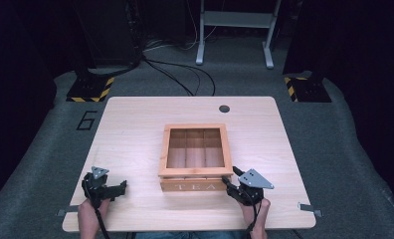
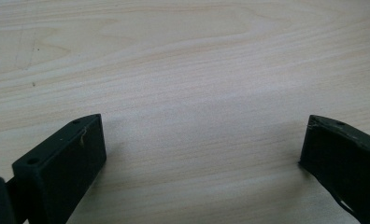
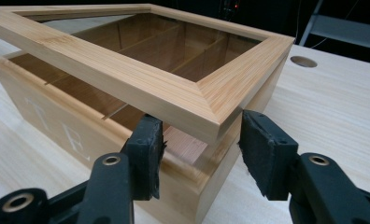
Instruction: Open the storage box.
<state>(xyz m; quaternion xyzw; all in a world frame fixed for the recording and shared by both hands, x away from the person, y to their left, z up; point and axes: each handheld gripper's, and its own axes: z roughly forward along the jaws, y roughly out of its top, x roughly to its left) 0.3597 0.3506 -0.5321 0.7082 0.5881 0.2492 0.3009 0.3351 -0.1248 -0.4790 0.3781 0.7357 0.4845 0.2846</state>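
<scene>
Pale wood table [image 1: 135, 129] carries the tea box [image 1: 195, 185] mid-front, its lid [image 3: 141, 84] ajar at the near right corner my right gripper [image 3: 199, 144] straddles, fingers wide; I judge lifting comes next, left gripper [image 2: 202, 140] idle, wide.

The tea box [image 1: 195, 185] sits at the centre of the surface [image 1: 135, 129], toward the lower edge of the frame, its lid [image 1: 195, 172] raised off the front wall. A cable hole [image 1: 224, 108] lies above it near the surface's far edge. The left hand-held gripper [image 1: 116, 188] rests at the lower left, well apart from the box. The right hand-held gripper [image 1: 230, 180] sits at the box's lower right corner, 1 jaw on either side of the lid's corner [image 3: 211, 122].
</scene>
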